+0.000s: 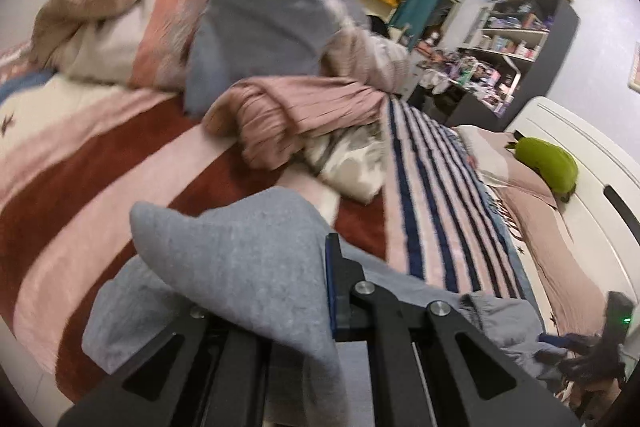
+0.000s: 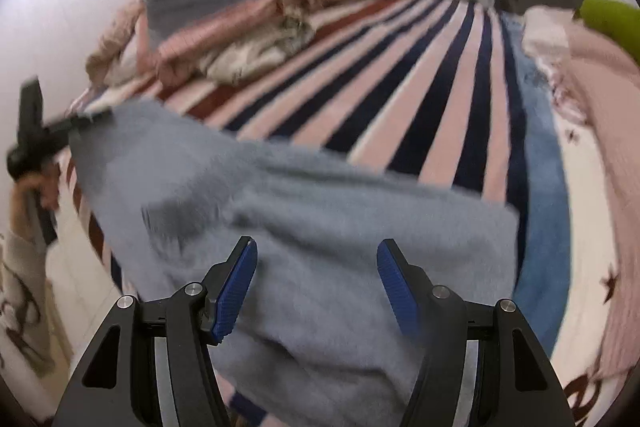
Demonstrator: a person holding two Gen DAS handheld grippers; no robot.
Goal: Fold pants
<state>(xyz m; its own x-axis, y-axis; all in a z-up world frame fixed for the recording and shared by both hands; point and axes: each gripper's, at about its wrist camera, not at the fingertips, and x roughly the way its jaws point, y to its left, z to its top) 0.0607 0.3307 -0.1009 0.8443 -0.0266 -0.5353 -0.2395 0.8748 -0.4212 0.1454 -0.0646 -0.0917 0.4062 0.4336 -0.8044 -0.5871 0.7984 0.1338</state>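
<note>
The grey pants (image 2: 320, 227) lie on the striped blanket (image 2: 400, 87) of a bed. In the left wrist view the pants (image 1: 240, 259) drape over my left gripper (image 1: 320, 267), which is shut on the fabric; only its right finger shows. My right gripper (image 2: 317, 267) is open, its blue pads (image 2: 236, 291) spread just above the pants, gripping nothing. The left gripper (image 2: 80, 119) shows in the right wrist view at the pants' far left corner, holding it. The right gripper (image 1: 600, 339) shows at the lower right of the left wrist view.
A pile of pink, beige and grey bedding (image 1: 280, 107) lies at the far side of the bed. A green cushion (image 1: 548, 163) sits by the white bed frame (image 1: 592, 155). Cluttered shelves (image 1: 512, 39) stand beyond the bed.
</note>
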